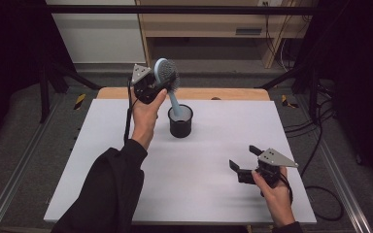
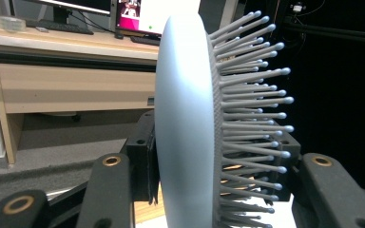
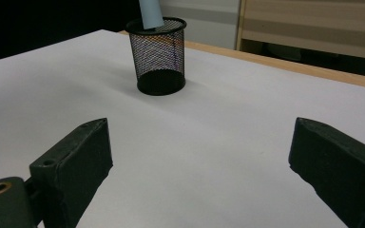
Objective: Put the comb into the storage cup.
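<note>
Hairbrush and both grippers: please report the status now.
Left gripper shut on hairbrush head, handle end in mesh cup. Right gripper open, low over the table. Nothing in the way.

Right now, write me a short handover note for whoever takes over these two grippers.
Left gripper: shut on the hairbrush by its head, held raised above the table, handle end down inside the black mesh cup.
Right gripper: open, holding nothing, low over the near right part of the white table.
Cup: upright, middle of the far half of the table.
Done: the brush handle is in the cup.
Left: probably let the brush go so it rests in the cup, then draw the left gripper away.
</note>
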Available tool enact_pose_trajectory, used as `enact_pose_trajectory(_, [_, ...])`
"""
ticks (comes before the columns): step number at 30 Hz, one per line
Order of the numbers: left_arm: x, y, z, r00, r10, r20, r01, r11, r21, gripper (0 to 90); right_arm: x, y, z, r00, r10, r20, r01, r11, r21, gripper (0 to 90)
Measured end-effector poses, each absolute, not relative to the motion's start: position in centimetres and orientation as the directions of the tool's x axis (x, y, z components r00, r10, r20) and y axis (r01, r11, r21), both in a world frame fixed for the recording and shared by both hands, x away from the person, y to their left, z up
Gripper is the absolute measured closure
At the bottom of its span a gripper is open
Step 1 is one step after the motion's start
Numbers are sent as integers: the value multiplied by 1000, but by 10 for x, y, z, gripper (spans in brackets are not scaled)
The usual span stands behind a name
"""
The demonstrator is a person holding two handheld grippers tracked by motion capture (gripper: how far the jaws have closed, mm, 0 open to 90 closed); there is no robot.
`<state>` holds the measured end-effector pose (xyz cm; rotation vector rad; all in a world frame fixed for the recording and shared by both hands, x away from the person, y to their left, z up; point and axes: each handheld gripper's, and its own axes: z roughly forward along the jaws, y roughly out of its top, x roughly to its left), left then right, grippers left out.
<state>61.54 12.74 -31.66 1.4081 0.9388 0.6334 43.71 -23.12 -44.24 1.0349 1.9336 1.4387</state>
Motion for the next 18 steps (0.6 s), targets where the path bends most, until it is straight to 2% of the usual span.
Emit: enact_pose_trajectory(18, [620, 129, -325, 508, 844, -170, 179, 90, 980, 496, 437, -230, -442, -594, 804, 40, 265, 148, 953, 73])
